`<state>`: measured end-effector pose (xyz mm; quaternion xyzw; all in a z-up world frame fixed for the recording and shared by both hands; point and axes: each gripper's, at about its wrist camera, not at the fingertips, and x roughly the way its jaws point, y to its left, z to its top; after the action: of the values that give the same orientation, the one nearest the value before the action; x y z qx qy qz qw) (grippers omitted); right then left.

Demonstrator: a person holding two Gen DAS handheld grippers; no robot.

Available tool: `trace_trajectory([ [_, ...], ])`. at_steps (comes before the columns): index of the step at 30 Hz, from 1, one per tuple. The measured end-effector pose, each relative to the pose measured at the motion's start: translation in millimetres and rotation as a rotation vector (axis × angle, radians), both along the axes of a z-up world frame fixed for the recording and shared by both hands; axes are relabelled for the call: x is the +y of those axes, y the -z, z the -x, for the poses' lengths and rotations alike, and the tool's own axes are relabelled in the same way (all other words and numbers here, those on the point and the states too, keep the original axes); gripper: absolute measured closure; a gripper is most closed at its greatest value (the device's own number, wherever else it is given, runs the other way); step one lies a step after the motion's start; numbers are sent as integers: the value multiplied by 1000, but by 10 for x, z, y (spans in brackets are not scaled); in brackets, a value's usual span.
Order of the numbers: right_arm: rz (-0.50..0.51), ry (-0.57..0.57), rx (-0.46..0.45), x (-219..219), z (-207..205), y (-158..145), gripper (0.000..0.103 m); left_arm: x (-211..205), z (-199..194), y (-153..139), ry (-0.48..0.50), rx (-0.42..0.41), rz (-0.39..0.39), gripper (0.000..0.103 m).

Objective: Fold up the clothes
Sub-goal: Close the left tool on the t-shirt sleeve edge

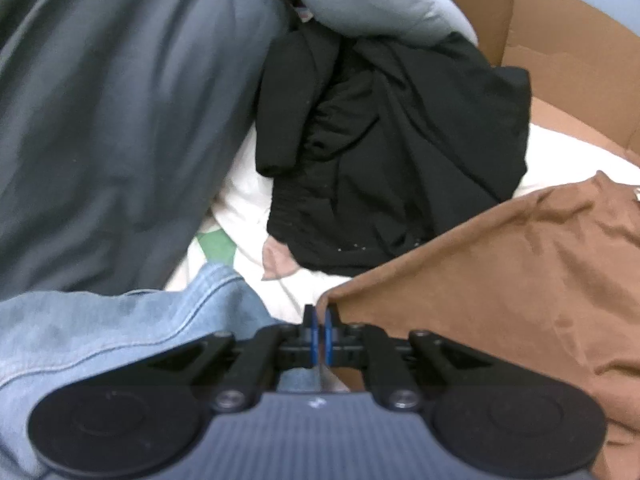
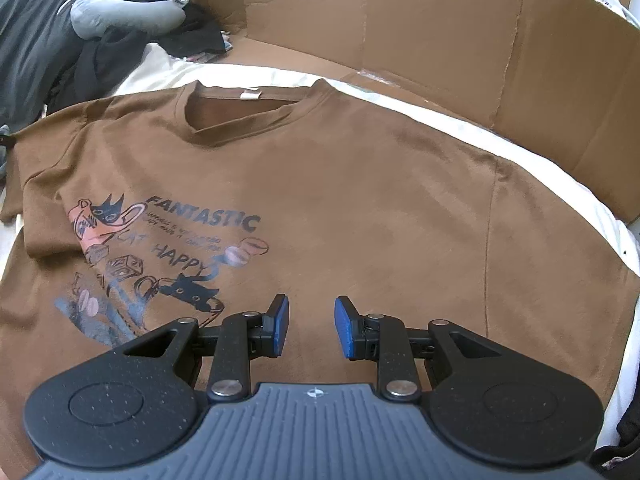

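In the left wrist view the lower part of the brown T-shirt (image 1: pixel 500 292) is running out of frame to the right, and the spot where its edge meets the left tongs (image 1: pixel 320 336) is partly masked by the blue pads, so whether cloth is actually sitting between them is hard to say. The grey garment (image 1: pixel 120 120) at the left is blurring and running past the frame edge.

The T-shirt (image 2: pixel 360 200) is soft, matte knit, lying spread flat, front up, on a white sheet (image 2: pixel 540 168), with a ribbed round collar and a cartoon cat print (image 2: pixel 160 256) reading "FANTASTIC". A crumpled black garment (image 1: pixel 400 152) is lying in folds beyond it, pale blue denim (image 1: pixel 100 336) with stitched seams is lying near the left tongs, and creased cardboard walls (image 2: pixel 400 20) are standing behind.

The left tongs are clenched tight at the shirt's corner. The right tongs (image 2: pixel 311 326) are standing partly apart above the shirt's chest, grasping nothing.
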<state>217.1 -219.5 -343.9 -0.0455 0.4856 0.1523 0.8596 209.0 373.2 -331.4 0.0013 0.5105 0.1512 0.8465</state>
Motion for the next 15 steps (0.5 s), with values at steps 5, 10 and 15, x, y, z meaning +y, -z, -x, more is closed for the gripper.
trace_trajectory([
  [5, 5, 4, 8, -23, 0, 16, 71, 27, -53, 124, -1, 34, -22, 99],
  [10, 10, 10, 18, -56, -22, 47, 71, 0, -136, 122, 8, 35, -64, 100],
  [15, 7, -1, 18, -31, -57, 65, 71, 19, -282, 82, 19, 33, -98, 100],
])
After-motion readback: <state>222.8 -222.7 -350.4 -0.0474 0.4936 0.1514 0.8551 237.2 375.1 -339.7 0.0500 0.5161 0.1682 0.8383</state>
